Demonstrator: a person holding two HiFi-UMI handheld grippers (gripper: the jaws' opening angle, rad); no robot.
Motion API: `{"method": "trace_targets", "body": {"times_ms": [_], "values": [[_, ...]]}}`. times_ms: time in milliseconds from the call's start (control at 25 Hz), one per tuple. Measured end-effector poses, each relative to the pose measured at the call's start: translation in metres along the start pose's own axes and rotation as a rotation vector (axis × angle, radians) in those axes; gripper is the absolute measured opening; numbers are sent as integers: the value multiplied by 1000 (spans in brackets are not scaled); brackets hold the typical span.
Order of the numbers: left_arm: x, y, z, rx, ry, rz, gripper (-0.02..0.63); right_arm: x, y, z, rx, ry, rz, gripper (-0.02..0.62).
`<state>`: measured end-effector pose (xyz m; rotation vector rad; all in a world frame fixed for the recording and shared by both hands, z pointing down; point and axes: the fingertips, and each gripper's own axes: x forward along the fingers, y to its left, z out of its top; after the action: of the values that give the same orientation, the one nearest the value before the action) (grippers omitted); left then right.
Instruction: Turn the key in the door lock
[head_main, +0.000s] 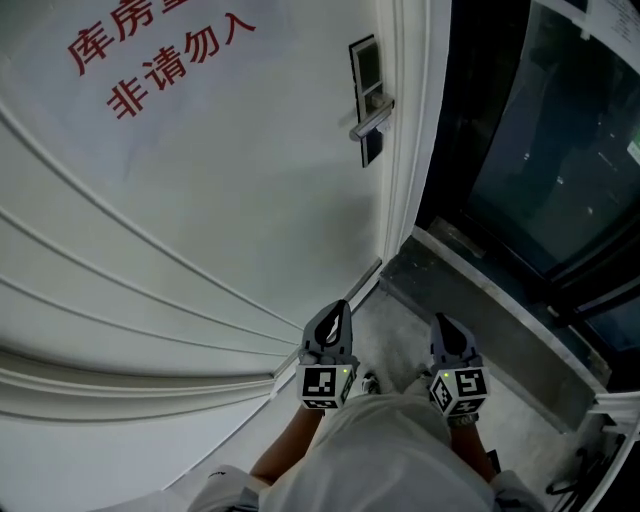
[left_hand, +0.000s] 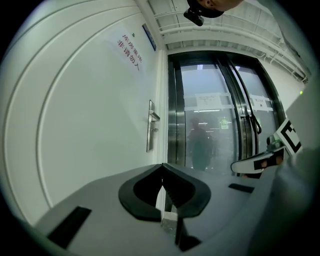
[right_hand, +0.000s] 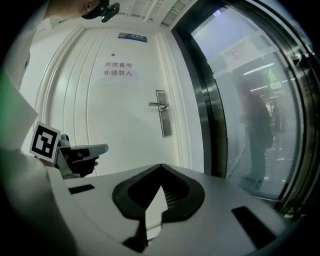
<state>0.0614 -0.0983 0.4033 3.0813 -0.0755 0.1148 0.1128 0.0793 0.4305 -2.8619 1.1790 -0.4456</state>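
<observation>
A white door (head_main: 200, 200) with red characters fills the left of the head view. Its metal lock plate (head_main: 366, 95) with a lever handle (head_main: 371, 122) sits near the door's right edge, well ahead of both grippers. I cannot make out a key in any view. My left gripper (head_main: 340, 306) and right gripper (head_main: 441, 320) are held side by side low in the head view, pointing toward the door. The left gripper (left_hand: 162, 165) has its tips together with nothing between them. The right gripper (right_hand: 160, 166) is likewise shut and empty. The lock plate (right_hand: 163, 120) shows far off in the right gripper view.
To the right of the door stands a dark metal frame (head_main: 455, 120) with glass panels (head_main: 560, 150). A figure (left_hand: 201, 147) shows dimly in the glass. A stone threshold (head_main: 480, 320) runs along the floor under the frame. A small blue sign (right_hand: 132, 36) hangs above the door.
</observation>
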Motion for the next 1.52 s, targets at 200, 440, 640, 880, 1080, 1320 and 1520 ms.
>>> {"method": "trace_targets", "body": {"times_ms": [200,440,640,880,1080,1320,1520], "values": [[11,5,3,13,-2,30,8,22,-11,5,-4,-2,28,-4],[40,7,3,5,14,100,8,53,-24,15,-17,0,132,-3],[79,-15,11,27,16,87,9,89,-53,27,-34,15,192,-5],[122,-20,22,27,-2,189,9,128,-77,54,-68,9,303,-4],[143,-20,27,28,-11,286,9,151,-93,65,-114,10,399,-3],[155,-20,26,28,-23,405,9,168,-108,75,-175,6,513,-3],[159,-16,30,13,-50,472,9,186,-104,89,-234,-38,601,-3]]}}
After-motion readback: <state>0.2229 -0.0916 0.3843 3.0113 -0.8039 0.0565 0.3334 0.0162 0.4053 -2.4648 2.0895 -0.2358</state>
